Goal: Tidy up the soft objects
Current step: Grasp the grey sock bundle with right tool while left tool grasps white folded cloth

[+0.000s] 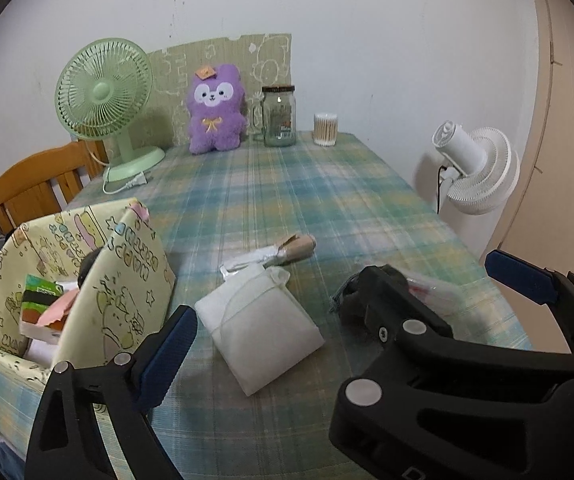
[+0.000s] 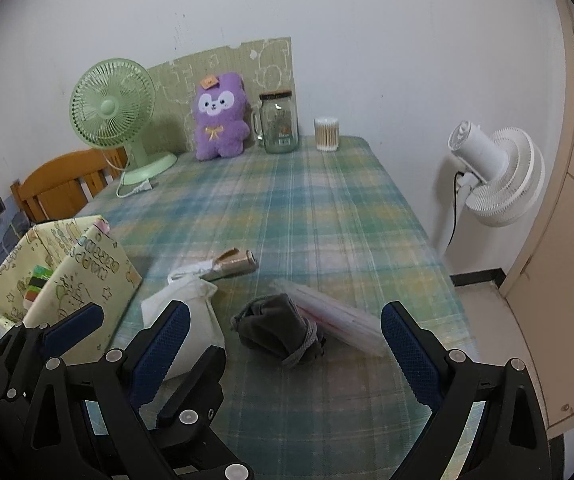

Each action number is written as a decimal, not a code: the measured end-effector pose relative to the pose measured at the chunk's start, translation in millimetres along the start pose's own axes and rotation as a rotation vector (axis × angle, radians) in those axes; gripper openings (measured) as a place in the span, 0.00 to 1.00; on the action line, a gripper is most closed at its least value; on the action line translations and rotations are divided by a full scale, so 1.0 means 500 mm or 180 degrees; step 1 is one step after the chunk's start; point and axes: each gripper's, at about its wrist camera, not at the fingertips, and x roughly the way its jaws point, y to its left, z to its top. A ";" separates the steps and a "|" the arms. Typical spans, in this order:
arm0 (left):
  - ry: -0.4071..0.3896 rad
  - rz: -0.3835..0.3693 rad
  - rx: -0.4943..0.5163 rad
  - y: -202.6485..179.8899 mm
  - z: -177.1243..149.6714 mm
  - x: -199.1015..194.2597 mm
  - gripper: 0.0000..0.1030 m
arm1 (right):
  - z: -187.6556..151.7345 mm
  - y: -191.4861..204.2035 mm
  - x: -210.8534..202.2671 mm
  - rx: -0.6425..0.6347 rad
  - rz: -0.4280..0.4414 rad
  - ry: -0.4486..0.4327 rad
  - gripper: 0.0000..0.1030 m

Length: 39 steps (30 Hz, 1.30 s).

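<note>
Right wrist view: both grippers (image 2: 285,350) gape empty; white pouch (image 2: 183,312) lies drawstring end toward purple plush (image 2: 219,118).

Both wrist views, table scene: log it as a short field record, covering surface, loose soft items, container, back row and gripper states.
surface: plaid tablecloth
loose items: white pouch; grey folded cloth; clear plastic packet; beige roll
container: patterned fabric bin, left of the pouch, already holding items
back row: green fan, purple plush, glass jar, cotton swabs
left gripper: open, empty
right gripper: open, empty, grey cloth ahead between its fingers
</note>
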 end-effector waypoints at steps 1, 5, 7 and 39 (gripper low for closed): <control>0.0020 0.0005 0.0001 0.000 -0.002 0.005 0.94 | -0.002 -0.001 0.006 0.0004 0.0004 0.0022 0.94; 0.0090 0.0017 -0.0007 0.003 -0.005 0.021 0.93 | -0.006 -0.004 0.025 0.0004 -0.0001 0.0096 0.91; 0.0121 0.0026 -0.0019 0.004 -0.005 0.030 0.93 | -0.006 -0.005 0.035 0.0001 -0.0001 0.0140 0.88; 0.0318 0.0113 -0.0316 0.046 0.018 0.083 0.91 | 0.029 0.023 0.082 -0.0080 0.0265 0.0185 0.40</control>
